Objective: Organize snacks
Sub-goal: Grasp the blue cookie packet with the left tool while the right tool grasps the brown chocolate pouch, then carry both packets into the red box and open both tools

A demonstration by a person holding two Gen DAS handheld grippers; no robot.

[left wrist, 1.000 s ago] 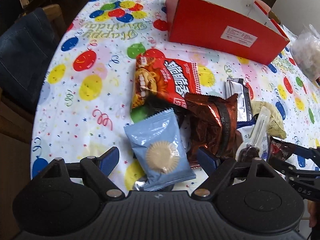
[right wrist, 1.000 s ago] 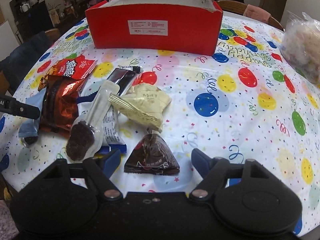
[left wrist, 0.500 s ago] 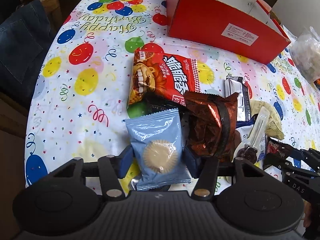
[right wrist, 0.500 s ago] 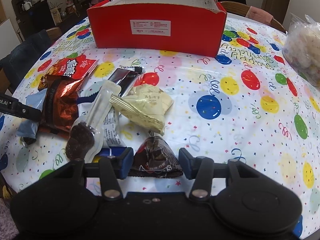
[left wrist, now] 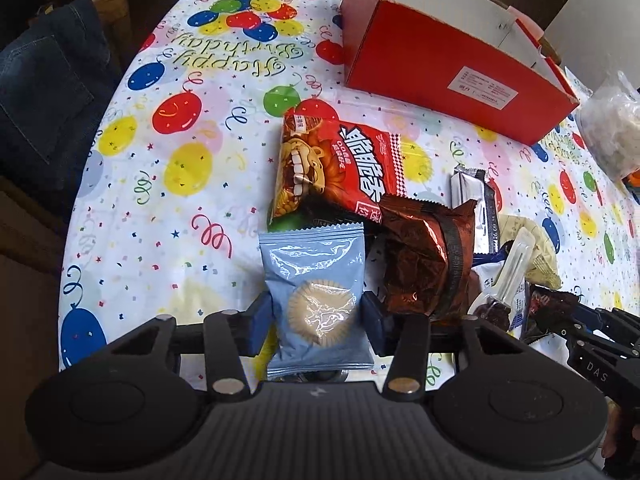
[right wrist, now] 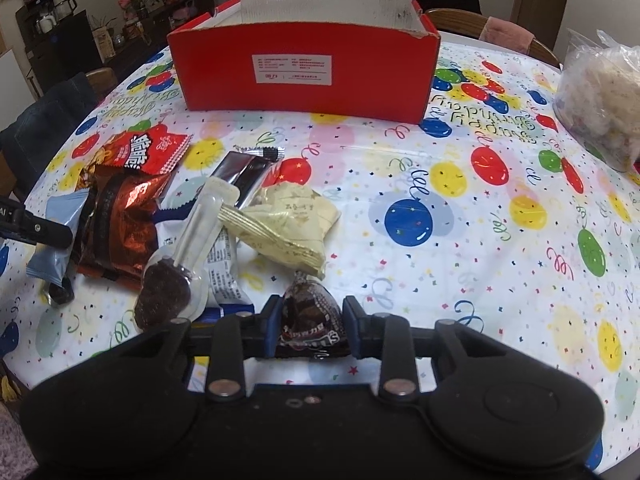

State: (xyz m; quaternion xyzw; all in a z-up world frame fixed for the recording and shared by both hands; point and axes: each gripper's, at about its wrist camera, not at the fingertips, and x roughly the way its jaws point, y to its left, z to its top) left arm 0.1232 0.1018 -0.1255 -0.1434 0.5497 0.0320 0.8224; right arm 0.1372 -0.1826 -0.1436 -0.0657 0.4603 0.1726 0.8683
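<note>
A light blue cookie packet (left wrist: 316, 272) lies at the near edge of the snack pile, and my left gripper (left wrist: 316, 316) is closing on it, both pads touching its sides. In the right wrist view a dark triangular chocolate packet (right wrist: 308, 304) sits between the pads of my right gripper (right wrist: 311, 320), whose jaws are closing and pressing on it. An open red cardboard box (right wrist: 304, 68) stands at the far side of the balloon-print tablecloth (right wrist: 460, 240). Behind the blue packet lie a red chips bag (left wrist: 340, 168) and a brown foil bag (left wrist: 424, 256).
A cream packet (right wrist: 288, 224), a clear spoon-shaped pack with dark filling (right wrist: 172, 284) and a silver-black bar (right wrist: 244, 172) crowd the pile. A clear bag of pale snacks (right wrist: 600, 92) sits far right. A chair with a denim jacket (left wrist: 44, 92) stands past the left edge.
Both grippers went from wide open to closed in on their packets: the left around the blue cookie packet, the right around the dark triangular packet. Neither hand shifted much.
</note>
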